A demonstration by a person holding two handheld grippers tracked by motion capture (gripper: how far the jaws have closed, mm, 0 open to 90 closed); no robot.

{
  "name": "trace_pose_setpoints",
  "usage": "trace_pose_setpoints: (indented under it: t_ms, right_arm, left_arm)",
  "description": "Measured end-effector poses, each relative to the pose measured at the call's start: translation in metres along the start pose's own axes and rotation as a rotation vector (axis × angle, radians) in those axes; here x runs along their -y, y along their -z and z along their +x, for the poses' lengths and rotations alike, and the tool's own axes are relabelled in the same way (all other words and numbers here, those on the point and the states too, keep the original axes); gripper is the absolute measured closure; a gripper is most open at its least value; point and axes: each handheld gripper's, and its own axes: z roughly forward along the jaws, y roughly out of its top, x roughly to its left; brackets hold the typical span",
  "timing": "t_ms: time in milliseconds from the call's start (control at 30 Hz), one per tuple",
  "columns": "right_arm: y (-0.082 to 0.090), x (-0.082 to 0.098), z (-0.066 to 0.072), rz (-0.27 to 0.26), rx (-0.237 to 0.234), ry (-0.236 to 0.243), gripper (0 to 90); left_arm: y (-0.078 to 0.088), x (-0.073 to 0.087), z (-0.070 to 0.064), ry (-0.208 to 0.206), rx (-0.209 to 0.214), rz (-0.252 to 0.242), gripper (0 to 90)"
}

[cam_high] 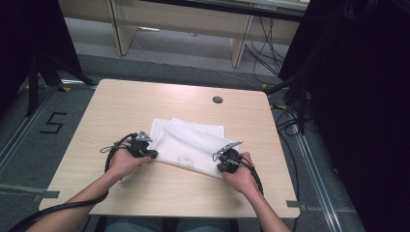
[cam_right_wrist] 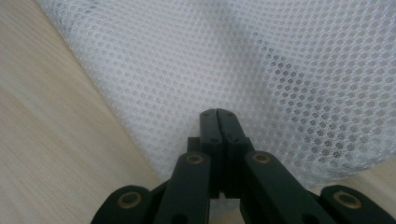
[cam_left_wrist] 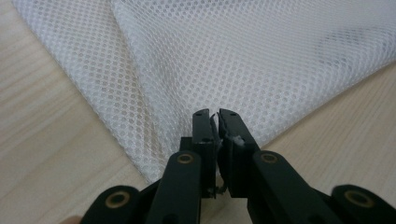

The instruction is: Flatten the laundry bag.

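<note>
A white mesh cloth (cam_high: 193,140) lies on the light wooden table (cam_high: 135,101), with one layer folded across another. My left gripper (cam_high: 153,154) is at its near left corner. In the left gripper view the jaws (cam_left_wrist: 215,116) stand almost together, with a sliver of the mesh cloth (cam_left_wrist: 243,56) pinched between the tips. My right gripper (cam_high: 220,166) is at the near right corner. Its jaws (cam_right_wrist: 217,112) are pressed tight together at the edge of the mesh cloth (cam_right_wrist: 243,60), and the fabric slopes up and away from them.
A round cable hole (cam_high: 217,99) sits near the table's far edge. Dark curtains (cam_high: 358,96) and floor cables (cam_high: 290,121) flank the right side. Pale desk legs (cam_high: 239,43) stand beyond the table. Bare wood runs along the near edge between the person's forearms.
</note>
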Motion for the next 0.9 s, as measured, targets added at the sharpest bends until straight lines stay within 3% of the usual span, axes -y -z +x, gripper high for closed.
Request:
trace_pose_setpoints:
  t_ms: [33, 167, 267, 333, 367, 433, 467, 500, 567, 667, 733, 767, 900]
  right_arm:
    - [0.001, 0.000, 0.000, 0.015, -0.002, -0.025, 90.0]
    - [-0.001, -0.002, -0.002, 0.012, 0.009, -0.029, 90.0]
    - [0.000, -0.003, -0.002, 0.000, -0.008, -0.043, 85.9]
    - [0.006, -0.005, -0.001, -0.033, -0.020, -0.060, 84.1]
    - [0.010, -0.008, -0.003, -0.072, -0.011, -0.043, 82.2]
    - [0.020, -0.016, -0.006, -0.162, 0.006, -0.057, 78.0]
    - [0.023, -0.019, -0.009, -0.173, 0.021, -0.056, 75.8]
    - [0.028, -0.028, -0.021, -0.197, 0.053, -0.048, 69.2]
    - [0.028, -0.032, -0.025, -0.201, 0.058, -0.073, 67.3]
    - [0.019, -0.044, -0.041, -0.221, 0.089, -0.085, 60.7]
    - [0.015, -0.047, -0.044, -0.234, 0.097, -0.078, 60.1]
    - [0.012, -0.050, -0.046, -0.224, 0.087, -0.090, 59.5]
    - [-0.004, -0.061, -0.054, -0.208, 0.089, -0.095, 56.5]
  left_arm:
    - [-0.001, -0.001, 0.001, -0.008, -0.001, 0.001, 84.7]
    - [-0.004, -0.002, -0.001, -0.009, -0.018, -0.016, 84.7]
    - [-0.003, -0.001, -0.002, -0.008, -0.019, -0.020, 84.6]
    - [-0.002, -0.002, -0.002, -0.029, -0.023, -0.023, 83.1]
    - [-0.001, -0.002, -0.003, -0.027, -0.022, -0.027, 81.0]
    - [0.002, -0.004, -0.005, -0.044, -0.030, -0.039, 77.8]
    - [0.004, -0.005, -0.006, -0.044, -0.022, -0.040, 76.6]
    - [0.011, -0.006, -0.008, -0.049, -0.023, -0.053, 73.2]
    - [0.014, -0.006, -0.009, -0.051, -0.015, -0.059, 71.6]
    - [0.028, -0.003, -0.010, -0.060, -0.012, -0.083, 64.2]
    - [0.037, 0.000, -0.009, -0.051, -0.010, -0.108, 62.7]
    - [0.040, 0.003, -0.009, -0.030, 0.001, -0.114, 61.3]
    - [0.052, 0.016, -0.007, -0.015, 0.018, -0.126, 57.6]
